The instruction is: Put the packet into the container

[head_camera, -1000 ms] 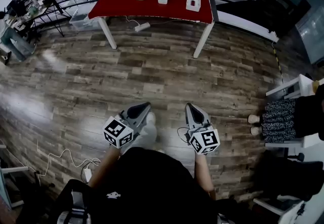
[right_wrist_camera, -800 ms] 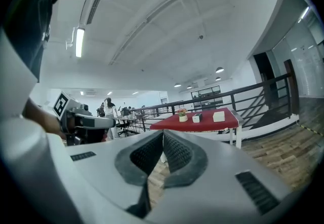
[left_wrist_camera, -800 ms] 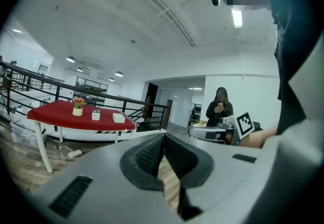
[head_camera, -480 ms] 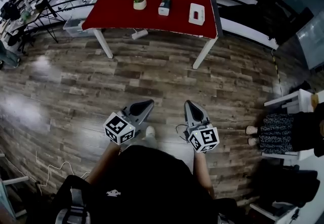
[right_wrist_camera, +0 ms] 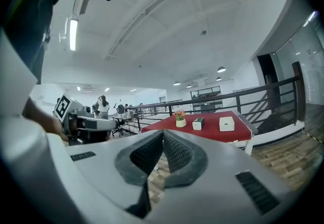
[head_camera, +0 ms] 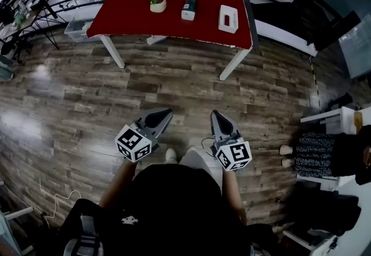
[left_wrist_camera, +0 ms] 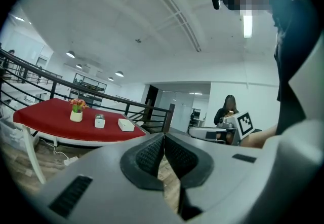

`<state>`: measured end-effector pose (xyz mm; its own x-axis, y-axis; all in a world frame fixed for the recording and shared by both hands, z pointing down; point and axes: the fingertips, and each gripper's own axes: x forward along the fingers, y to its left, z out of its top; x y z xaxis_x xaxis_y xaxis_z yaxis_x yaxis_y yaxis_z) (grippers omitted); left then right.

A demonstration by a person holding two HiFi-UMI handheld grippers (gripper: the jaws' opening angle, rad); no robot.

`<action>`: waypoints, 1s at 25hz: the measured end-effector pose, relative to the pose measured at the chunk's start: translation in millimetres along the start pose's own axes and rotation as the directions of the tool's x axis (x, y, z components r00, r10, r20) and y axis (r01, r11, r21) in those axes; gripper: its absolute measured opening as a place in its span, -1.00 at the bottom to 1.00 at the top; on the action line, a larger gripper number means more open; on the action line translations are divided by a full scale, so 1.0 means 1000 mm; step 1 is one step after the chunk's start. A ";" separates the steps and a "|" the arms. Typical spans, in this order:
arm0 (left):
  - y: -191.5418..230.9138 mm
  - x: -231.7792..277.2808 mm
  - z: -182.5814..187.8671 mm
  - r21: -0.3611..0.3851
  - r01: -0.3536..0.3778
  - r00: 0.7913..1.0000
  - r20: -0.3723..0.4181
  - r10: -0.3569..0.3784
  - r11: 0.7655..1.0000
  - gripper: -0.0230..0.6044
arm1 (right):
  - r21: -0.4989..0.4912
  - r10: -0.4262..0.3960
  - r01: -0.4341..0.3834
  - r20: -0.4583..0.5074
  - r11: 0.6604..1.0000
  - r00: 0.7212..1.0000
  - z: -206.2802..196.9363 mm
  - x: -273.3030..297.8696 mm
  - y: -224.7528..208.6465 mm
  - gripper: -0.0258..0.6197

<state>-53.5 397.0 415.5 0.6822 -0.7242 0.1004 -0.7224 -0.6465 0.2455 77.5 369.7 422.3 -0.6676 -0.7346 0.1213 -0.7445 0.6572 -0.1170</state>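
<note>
Both tools idle atm. The left gripper (head_camera: 162, 116) has its jaws pressed together w/ nothing btwn the pads. The right gripper (head_camera: 219, 121) is the same, closed & empty. I'm holding both level, side by side in front of the body, tips aimed at the red table (head_camera: 122, 14). That's prob b/c there's nothing to grab out here over the wood floor (head_camera: 69, 104), and shut jaws kept close in are the tidy way to carry them.

The task stuff is all on the table, well apart from me. Three things sit in a row across its middle:
- flower pot (head_camera: 157, 6), left of centre
- small box w/ dark top (head_camera: 188, 9), about centre
- white box (head_camera: 228, 18), toward the right edge, w/ a slot-like mark on its lid

I can't tell from here which is the packet and which the container. My guess is small box = packet and white box = container. Neither is touched, so the task hasn't begun.

Next I'd need to reach the table's near edge, then open one gripper for the pick.
</note>
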 end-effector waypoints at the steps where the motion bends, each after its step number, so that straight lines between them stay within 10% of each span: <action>1: 0.006 0.004 -0.002 -0.004 0.002 1.000 -0.005 -0.002 1.000 -0.89 | -0.001 -0.001 0.001 -0.002 1.000 1.000 -0.001 0.006 -0.003 -0.85; 25: 0.151 0.245 0.049 0.008 -0.003 0.999 -0.053 0.003 1.000 -0.89 | 0.039 0.019 -0.019 -0.002 0.999 1.000 0.031 0.187 -0.228 -0.85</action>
<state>-1.3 110.3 430.1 0.6848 -0.7126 0.1524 -0.7253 -0.6463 0.2371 122.7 77.0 441.5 -0.6815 -0.7218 0.1209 -0.7311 0.6639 -0.1573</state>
